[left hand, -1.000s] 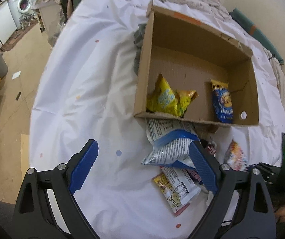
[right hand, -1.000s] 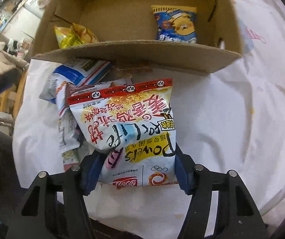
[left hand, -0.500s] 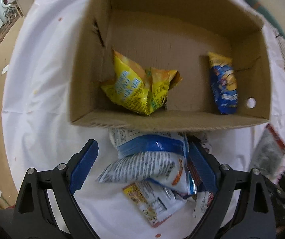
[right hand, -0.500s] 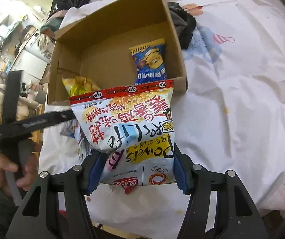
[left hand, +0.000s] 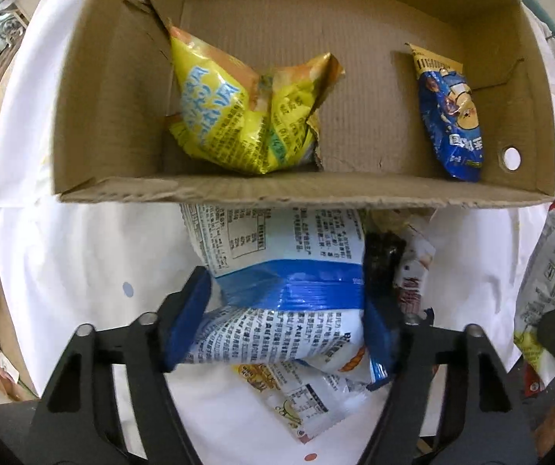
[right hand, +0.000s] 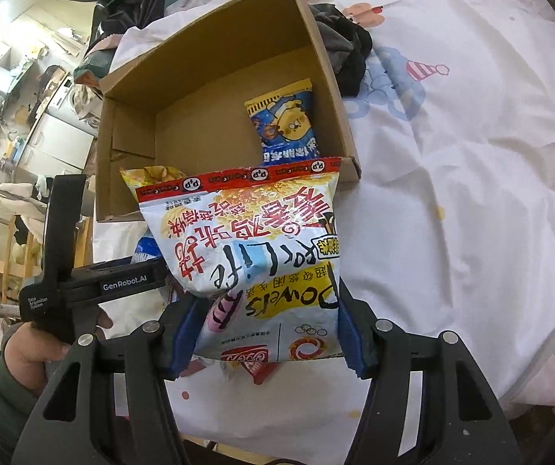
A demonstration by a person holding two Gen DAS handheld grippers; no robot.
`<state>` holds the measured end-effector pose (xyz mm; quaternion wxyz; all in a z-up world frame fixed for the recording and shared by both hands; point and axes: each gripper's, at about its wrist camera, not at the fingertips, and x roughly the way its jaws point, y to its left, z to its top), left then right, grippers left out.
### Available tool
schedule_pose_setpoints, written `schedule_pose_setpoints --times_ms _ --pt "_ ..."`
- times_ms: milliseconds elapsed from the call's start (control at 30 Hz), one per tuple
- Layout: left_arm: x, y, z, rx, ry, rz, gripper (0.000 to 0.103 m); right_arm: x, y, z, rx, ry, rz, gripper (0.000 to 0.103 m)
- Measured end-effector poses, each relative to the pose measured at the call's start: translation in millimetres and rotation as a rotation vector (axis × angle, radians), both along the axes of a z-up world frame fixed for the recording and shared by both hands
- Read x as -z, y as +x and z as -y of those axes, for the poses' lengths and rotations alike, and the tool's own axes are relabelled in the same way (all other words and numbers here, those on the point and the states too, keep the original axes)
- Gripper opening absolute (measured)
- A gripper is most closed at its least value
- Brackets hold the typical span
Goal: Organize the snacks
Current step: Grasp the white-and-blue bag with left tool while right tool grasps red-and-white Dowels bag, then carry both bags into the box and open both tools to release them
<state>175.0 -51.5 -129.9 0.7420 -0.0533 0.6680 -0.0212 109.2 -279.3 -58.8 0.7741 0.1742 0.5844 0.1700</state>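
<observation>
A cardboard box (left hand: 95, 124) (right hand: 327, 69) lies open on a white sheet. Inside are a yellow snack bag (left hand: 246, 112) on the left and a blue snack bag (left hand: 452, 116) (right hand: 285, 120) on the right. My left gripper (left hand: 283, 317) is shut on a white and blue snack bag (left hand: 289, 275) just in front of the box wall. My right gripper (right hand: 261, 329) is shut on a white and red snack bag (right hand: 254, 240), held in the air in front of the box. The right gripper's bag shows at the right edge of the left wrist view (left hand: 548, 263).
Several more snack packets (left hand: 304, 391) lie on the sheet under the left gripper. A dark packet (left hand: 382, 255) lies beside the held bag. Dark cloth (right hand: 347, 54) lies behind the box. The sheet (right hand: 471, 193) stretches to the right. Furniture and floor lie off to the left.
My left gripper has moved forward and closed on the white and blue bag. My right gripper has lifted the white and red bag higher and back from the box.
</observation>
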Motion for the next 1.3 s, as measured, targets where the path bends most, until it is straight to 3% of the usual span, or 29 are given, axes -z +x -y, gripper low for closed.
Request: schedule_pose_setpoints --times_ms 133,333,700,967,1300 --pt "-8 -8 -2 0.003 0.006 0.02 0.057 -2 -1 -1 -0.009 0.005 0.009 0.063" --pt "-29 -30 -16 -0.005 0.004 0.042 0.056 -9 -4 0 -0.006 0.014 0.029 0.063" --pt "-97 -73 -49 -0.019 0.008 0.221 0.057 -28 -6 -7 -0.004 0.03 0.111 0.063" --pt "-146 -52 -48 -0.015 0.041 0.406 0.057 -50 8 -22 -0.013 0.044 0.22 0.063" --pt "-153 -2 -35 0.021 0.031 0.498 0.057 -65 48 -24 -0.019 -0.012 0.278 0.063"
